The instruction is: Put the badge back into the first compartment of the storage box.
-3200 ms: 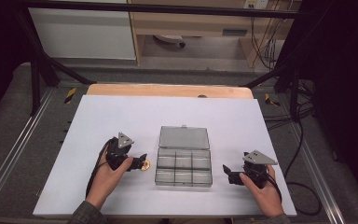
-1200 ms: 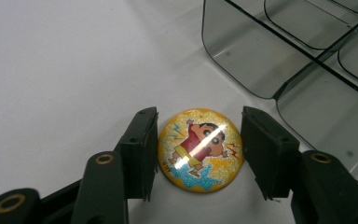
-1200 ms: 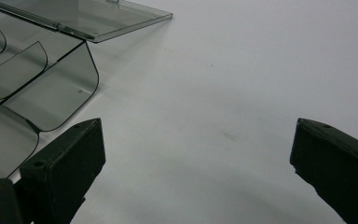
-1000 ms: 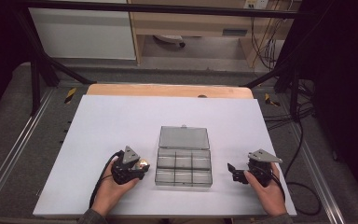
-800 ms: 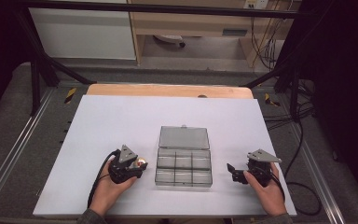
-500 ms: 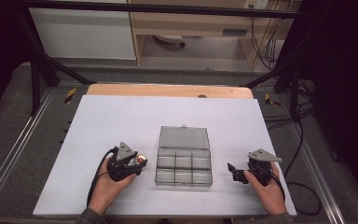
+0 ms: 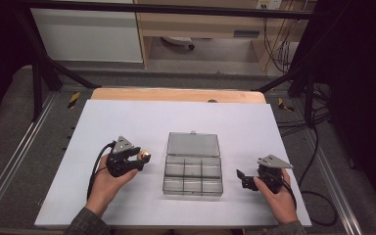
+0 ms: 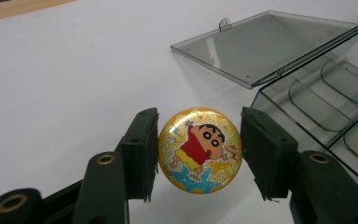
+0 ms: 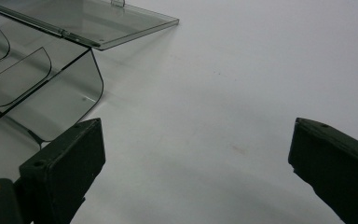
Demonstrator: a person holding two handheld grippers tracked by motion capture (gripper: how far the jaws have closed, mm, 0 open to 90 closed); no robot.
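Round gold cartoon badge [image 8: 200,150] is clamped edgewise in left gripper [image 8: 199,154] jaws for dropping into open smoky plastic compartment box [image 7: 193,176]; right gripper [image 9: 196,163] jaws wide, empty, held beside box on white table [image 7: 127,117]

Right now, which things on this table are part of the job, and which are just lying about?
In the job:
- round cartoon badge, clamped in the left gripper
- clear compartment box, lid open

Lying about:
- right gripper, open, idle beside the box
- yellow-black objects off the table
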